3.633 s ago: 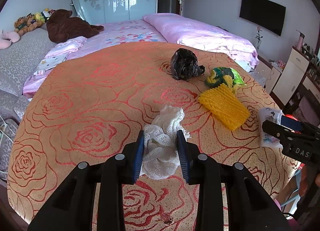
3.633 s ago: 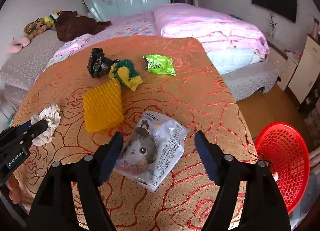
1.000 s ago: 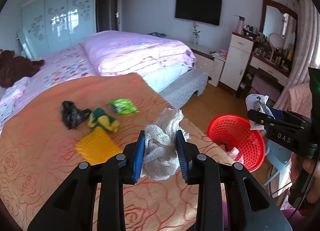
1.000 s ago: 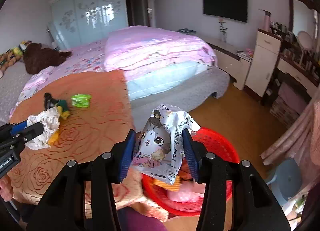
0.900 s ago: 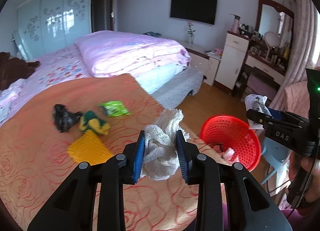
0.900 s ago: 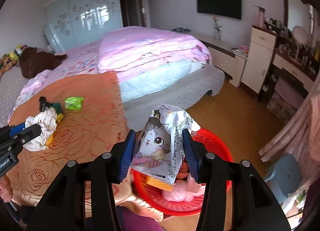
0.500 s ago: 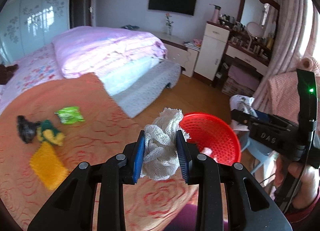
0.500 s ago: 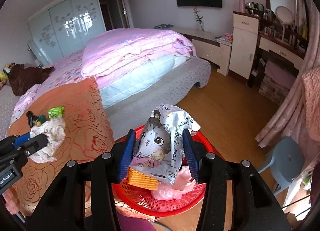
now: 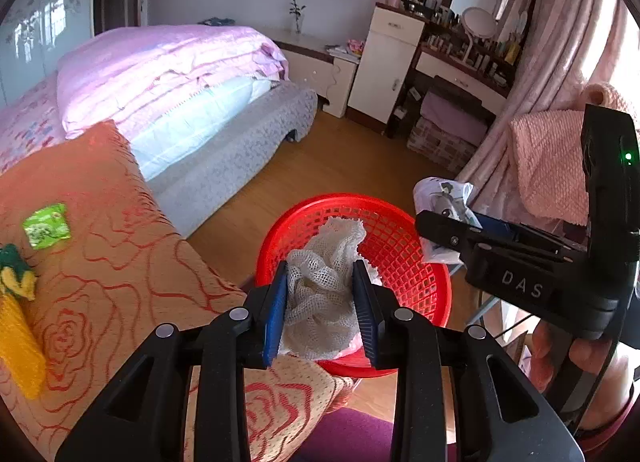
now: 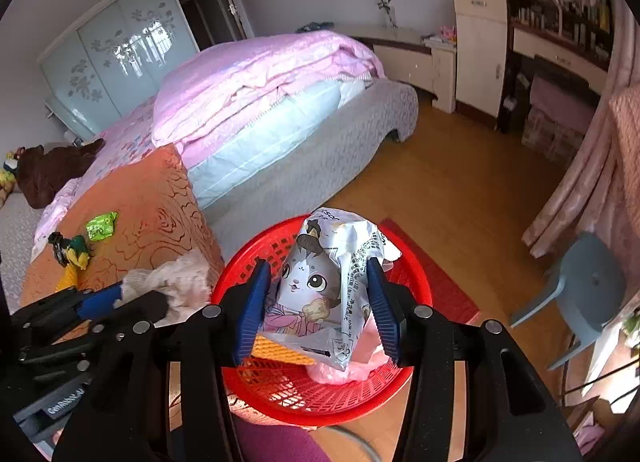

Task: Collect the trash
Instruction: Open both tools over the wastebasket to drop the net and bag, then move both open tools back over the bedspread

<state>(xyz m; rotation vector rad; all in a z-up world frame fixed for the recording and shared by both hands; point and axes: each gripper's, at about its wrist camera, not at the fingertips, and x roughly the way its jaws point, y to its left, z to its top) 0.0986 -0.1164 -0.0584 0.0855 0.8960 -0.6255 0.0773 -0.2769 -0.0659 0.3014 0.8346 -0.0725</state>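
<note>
My left gripper (image 9: 320, 306) is shut on a white foam net (image 9: 324, 286) and holds it over the near rim of the red basket (image 9: 400, 246). My right gripper (image 10: 316, 306) is shut on a white snack bag with a cartoon cat (image 10: 324, 286), held above the same red basket (image 10: 288, 386), which holds an orange piece and pink plastic. The right gripper with its bag (image 9: 444, 202) shows at the right of the left wrist view; the left gripper and its net (image 10: 168, 282) show at the left of the right wrist view.
On the orange rose-patterned table (image 9: 104, 262) lie a green packet (image 9: 46, 224), a green-yellow item (image 9: 16, 274) and a yellow foam net (image 9: 16, 346). Beyond are a pink bed (image 10: 260, 82), wooden floor, a dresser (image 9: 392, 62) and a blue stool (image 10: 580, 290).
Both grippers have swung right from the table, carrying the net and the bag, and now hang over the red basket, which looms nearer. Both grips stay shut.
</note>
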